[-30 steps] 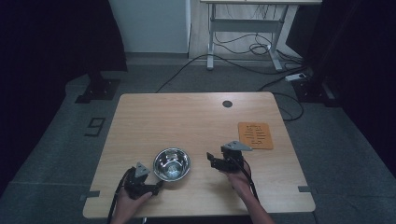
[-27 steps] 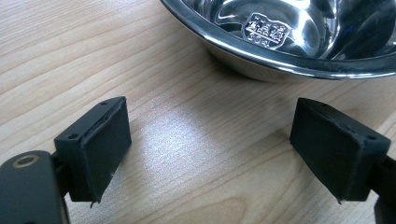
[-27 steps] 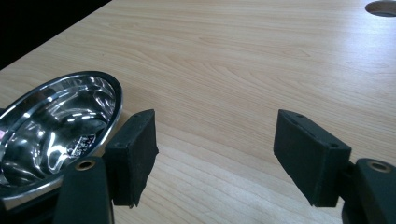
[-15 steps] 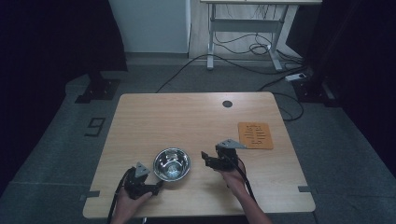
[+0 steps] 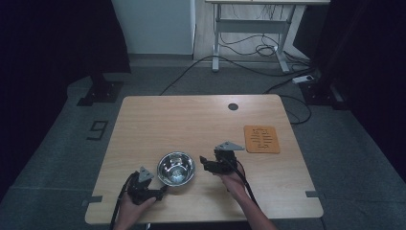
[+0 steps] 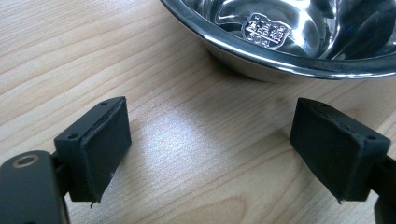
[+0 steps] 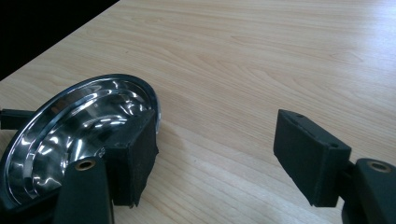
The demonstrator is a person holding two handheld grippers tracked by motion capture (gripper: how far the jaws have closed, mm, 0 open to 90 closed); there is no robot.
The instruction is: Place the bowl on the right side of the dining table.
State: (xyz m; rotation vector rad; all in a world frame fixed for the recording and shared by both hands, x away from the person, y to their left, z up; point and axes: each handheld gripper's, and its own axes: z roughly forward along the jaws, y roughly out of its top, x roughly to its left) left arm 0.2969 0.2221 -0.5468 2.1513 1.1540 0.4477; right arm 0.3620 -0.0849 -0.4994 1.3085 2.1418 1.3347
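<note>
Nearest the person, the left gripper (image 5: 161,190) is resting low on the surface (image 5: 191,120), its jaws standing wide apart with nothing between them, pointing at the near-left rim of the steel bowl (image 5: 176,168). In the left gripper view the bowl (image 6: 299,37) is lying just beyond the open pads, not touching them. A little farther in, the right gripper (image 5: 205,163) is sitting just to the bowl's right, jaws also spread and holding nothing. In the right gripper view one pad is sitting right at the bowl's (image 7: 70,130) rim, though whether it is touching cannot be told.

The step in hand looks like an approach: both grippers are closing in on the bowl from either side, with no grasp made yet. The next move probably calls for bringing one pair of jaws over the thin rim, one pad inside and one outside, then closing gently, since polished steel is likely to slip.

Counting: one bowl, two grippers. Farther back, one orange mat (image 5: 261,139) is lying well apart on the right, and one dark round hole (image 5: 232,106) is sitting near the far edge.
</note>
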